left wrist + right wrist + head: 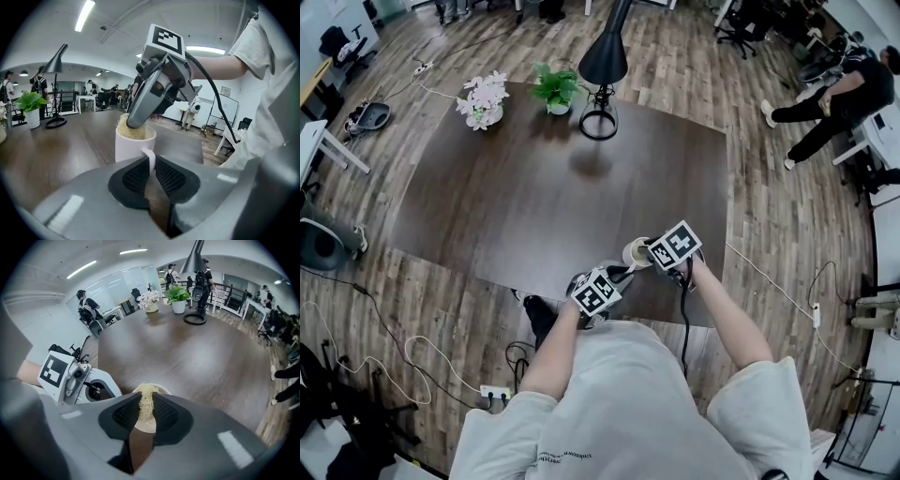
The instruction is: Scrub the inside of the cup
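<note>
Scrubber [146, 401] inside white cup [129, 149]

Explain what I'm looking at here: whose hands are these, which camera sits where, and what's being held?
No robot: a person holds a two-jaw gripper in each hand. One picture comes from a head camera looking down; the other two cameras ride on the grippers, looking along their jaws. The left gripper is shut on the handle of a white cup at the dark table's near edge. The right gripper pinches a straw-coloured scrubber, pressed into the cup's mouth. A lamp, a green plant and flowers stand at the far edge.
</note>
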Tool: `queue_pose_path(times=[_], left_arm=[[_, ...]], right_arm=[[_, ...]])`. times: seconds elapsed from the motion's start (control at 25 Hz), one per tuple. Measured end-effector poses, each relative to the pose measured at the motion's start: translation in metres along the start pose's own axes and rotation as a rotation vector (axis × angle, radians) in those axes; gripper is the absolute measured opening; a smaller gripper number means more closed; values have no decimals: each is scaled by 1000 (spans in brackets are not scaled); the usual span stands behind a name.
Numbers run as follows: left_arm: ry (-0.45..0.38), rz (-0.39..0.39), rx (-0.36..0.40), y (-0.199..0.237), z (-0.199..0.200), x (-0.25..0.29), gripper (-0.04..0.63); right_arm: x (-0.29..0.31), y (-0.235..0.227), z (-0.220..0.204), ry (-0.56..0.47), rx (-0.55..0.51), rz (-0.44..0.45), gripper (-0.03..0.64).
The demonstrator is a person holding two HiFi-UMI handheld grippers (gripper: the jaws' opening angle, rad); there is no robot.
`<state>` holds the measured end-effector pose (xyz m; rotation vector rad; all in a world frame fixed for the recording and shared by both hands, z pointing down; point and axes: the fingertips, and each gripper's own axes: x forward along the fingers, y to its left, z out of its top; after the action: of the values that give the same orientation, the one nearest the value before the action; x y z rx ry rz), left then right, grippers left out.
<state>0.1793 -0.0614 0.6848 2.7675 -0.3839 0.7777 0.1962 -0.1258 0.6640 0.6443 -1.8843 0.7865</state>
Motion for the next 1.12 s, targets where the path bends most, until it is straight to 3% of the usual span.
queue_pose_path(times=[0.56, 1.12], left_arm=[[6, 5, -27, 3, -5, 0, 43], [-13, 21, -55, 9, -5, -2, 41]], right_arm=[[-3, -15, 2, 12, -34, -68, 94], [-9, -11, -11, 68, -73, -22, 95]])
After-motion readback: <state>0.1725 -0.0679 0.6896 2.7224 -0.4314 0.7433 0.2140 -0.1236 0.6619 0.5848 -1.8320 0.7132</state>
